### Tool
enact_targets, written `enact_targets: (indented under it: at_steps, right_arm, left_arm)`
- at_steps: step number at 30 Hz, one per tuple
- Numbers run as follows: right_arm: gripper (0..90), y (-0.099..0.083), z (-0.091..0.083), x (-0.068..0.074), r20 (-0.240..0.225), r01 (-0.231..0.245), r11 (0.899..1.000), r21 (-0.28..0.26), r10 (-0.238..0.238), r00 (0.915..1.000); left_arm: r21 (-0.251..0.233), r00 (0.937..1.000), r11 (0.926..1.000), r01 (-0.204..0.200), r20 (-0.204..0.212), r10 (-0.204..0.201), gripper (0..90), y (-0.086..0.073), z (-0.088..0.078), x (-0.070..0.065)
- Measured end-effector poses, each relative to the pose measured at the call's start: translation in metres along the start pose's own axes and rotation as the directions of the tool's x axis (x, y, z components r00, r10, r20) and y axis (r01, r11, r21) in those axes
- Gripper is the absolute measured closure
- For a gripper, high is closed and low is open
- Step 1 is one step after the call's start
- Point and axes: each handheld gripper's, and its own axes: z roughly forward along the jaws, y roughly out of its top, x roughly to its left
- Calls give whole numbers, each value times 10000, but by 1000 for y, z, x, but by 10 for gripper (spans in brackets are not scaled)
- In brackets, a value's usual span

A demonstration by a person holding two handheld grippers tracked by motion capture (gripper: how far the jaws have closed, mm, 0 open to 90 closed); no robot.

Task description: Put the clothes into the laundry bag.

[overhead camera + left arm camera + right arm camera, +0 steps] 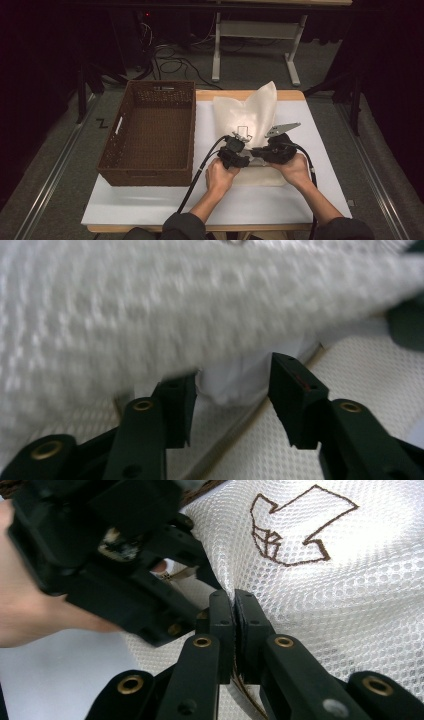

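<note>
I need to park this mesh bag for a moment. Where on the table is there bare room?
The white table cover is bare along the near edge, in front of the wicker basket and both hands. A bare strip also runs right of the mesh bag. The middle is crowded: left gripper and right gripper meet there.

High view looks down on table [150, 210]; both tool views closely share mesh bag [350, 595].

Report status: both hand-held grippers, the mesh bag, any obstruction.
Right hand-held gripper shut on mesh bag. Left hand-held gripper open, bag fabric between jaws. Basket left of bag, nothing blocking.
</note>
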Motion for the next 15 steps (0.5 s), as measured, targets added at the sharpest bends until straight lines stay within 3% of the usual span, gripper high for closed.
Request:
enact_targets:
  at_steps: [3,8,10,15]
  right_arm:
    - [886,0,0,0,-6,-51,10000,11,51,10000]
    - [886,0,1,0,-37,-60,10000,6,60,10000]
    - [886,-1,1,-1,-69,-40,10000,13,40,10000]
    - [886,-2,1,-1,-57,-45,9999,118,46,10000]
  left_arm:
    - [170,9999,9998,-91,-77,93,485,-3,2,-2]
    - [800,9997,9966,183,-186,-169,468,-3,17,-2]
    - [753,9992,9967,315,-276,-295,486,-2,20,-2]
    - [612,9989,9971,449,-184,-439,727,4,21,-3]
